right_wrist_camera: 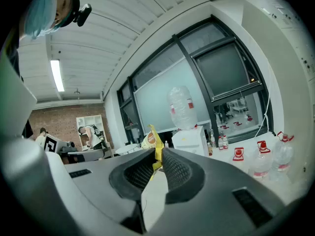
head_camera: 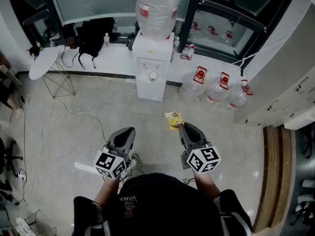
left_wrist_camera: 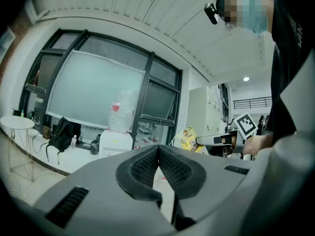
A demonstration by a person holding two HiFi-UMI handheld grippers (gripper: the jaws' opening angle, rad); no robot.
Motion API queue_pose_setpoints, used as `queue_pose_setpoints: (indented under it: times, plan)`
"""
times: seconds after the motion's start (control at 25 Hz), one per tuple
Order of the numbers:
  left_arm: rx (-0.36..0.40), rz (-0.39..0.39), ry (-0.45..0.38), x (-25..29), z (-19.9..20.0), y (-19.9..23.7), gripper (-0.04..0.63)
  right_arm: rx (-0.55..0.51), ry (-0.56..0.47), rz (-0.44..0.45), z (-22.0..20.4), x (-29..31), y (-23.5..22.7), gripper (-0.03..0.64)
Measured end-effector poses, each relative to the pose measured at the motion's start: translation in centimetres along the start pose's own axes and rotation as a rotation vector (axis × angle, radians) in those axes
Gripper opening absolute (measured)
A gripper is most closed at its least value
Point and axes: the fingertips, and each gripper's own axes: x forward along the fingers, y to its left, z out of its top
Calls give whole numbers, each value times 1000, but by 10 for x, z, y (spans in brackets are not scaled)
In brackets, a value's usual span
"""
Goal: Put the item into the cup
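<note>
Currently held item: a yellow snack packet (head_camera: 173,119) is pinched by its lower edge between the jaws of the right gripper (head_camera: 181,127). Most of it sticks out past the jaw tips.
Right jaws: clenched on the snack packet; in the right gripper view its yellow edge is seen squeezed between the two ribbed pads, with the printed top standing above them.
Left jaws: the left gripper (head_camera: 129,131) is pressed closed, its tips touching, and nothing is gripped between them.
Item's place in the room: it is carried in the air over the floor (head_camera: 88,127), in front of the person and well apart from the water dispenser (head_camera: 151,68).
Grippers: they are held side by side but apart, both pointed forward toward the water dispenser.
Surroundings: the white water dispenser, topped by a large clear bottle, is set against the window wall. Spare water bottles (head_camera: 216,90) are stood on the floor to its right, and a round white table (head_camera: 43,63) and a black backpack (head_camera: 93,36) are seen to its left.
</note>
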Motion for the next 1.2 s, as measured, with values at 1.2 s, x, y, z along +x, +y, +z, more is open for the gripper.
queue_pose_setpoints:
  times: [1.2]
  plan:
    - [-1, -97, 77, 29, 6, 165, 18, 143, -39, -107, -2, 149, 24, 69]
